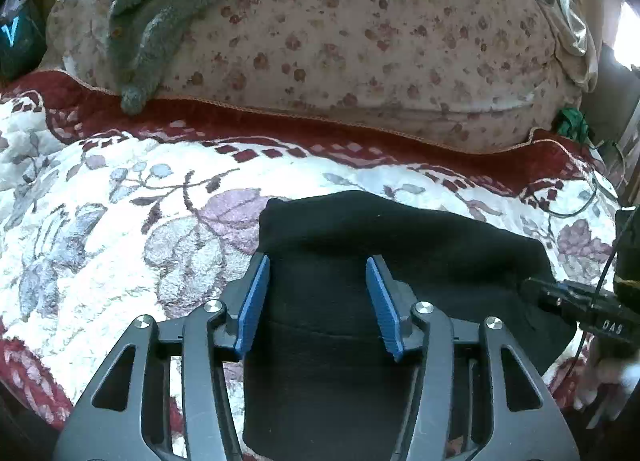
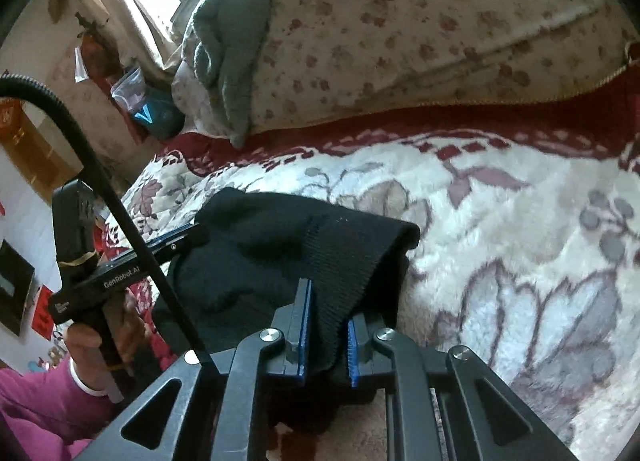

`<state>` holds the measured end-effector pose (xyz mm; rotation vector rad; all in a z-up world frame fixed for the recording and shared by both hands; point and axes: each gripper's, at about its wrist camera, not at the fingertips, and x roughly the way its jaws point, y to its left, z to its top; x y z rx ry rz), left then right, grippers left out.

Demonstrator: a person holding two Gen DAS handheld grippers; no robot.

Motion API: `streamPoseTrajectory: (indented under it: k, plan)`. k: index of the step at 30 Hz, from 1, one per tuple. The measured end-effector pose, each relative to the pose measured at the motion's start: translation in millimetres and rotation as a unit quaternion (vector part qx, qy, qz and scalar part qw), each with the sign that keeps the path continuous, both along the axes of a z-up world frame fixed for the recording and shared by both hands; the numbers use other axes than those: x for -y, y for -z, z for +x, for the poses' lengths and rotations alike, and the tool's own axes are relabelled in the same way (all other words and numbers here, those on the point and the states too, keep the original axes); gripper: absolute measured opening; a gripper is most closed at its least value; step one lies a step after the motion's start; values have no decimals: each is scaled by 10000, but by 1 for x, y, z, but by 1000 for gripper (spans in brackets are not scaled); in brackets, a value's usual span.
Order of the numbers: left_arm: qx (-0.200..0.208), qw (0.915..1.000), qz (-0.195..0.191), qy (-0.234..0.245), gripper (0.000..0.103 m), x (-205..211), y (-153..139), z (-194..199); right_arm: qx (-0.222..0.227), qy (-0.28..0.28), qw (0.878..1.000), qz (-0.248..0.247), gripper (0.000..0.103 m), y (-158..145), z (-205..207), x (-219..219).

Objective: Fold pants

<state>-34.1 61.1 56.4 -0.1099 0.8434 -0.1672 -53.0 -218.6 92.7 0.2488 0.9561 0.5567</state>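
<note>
Pants (image 1: 360, 253) lie mostly folded into a compact bundle on the blanket (image 1: 120, 221); left gripper (image 1: 318, 281) gapes empty above them, right gripper (image 2: 326, 335) pinches one edge.

Left gripper (image 1: 318, 273): dark grey skeletal linkage arms, silver screw heads, ribbed blue pads (image 1: 253, 307). Right gripper (image 2: 326, 335): same build; black cable (image 2: 120, 201) arcs to its left. White "GenRobot.AI" lettering on the neighbouring unit; hand (image 2: 94, 345) on its grip, magenta sleeve (image 2: 36, 409), white cuff.
</note>
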Motion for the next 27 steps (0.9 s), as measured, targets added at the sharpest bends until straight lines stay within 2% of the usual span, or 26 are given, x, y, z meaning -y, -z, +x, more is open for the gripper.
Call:
streamPoseTrajectory:
  k: [5, 10, 14, 16, 18, 19, 27]
  plan:
    - [33, 10000, 16, -49, 51, 1, 0, -3, -33, 132, 9996, 238, 16, 1, -3, 8]
    - [-40, 9999, -76, -111, 51, -3, -2, -6, 39, 257, 9990, 365, 21, -18, -14, 10]
    - [-52, 9998, -102, -141, 51, -5, -8, -13, 120, 264, 9990, 341, 37, -30, -23, 8]
    - [-28, 9998, -103, -143, 51, -6, -11, -16, 133, 291, 9989, 333, 38, -33, -27, 7]
    - [28, 9998, -70, -157, 51, -7, -15, -22, 147, 312, 9987, 364, 48, -35, -30, 5]
    - [41, 9998, -63, -163, 51, -8, -16, -23, 150, 319, 9986, 398, 49, -36, -31, 5]
    - [-7, 9997, -133, -225, 51, -20, -23, -34, 214, 315, 9990, 229, 52, -42, -40, -4]
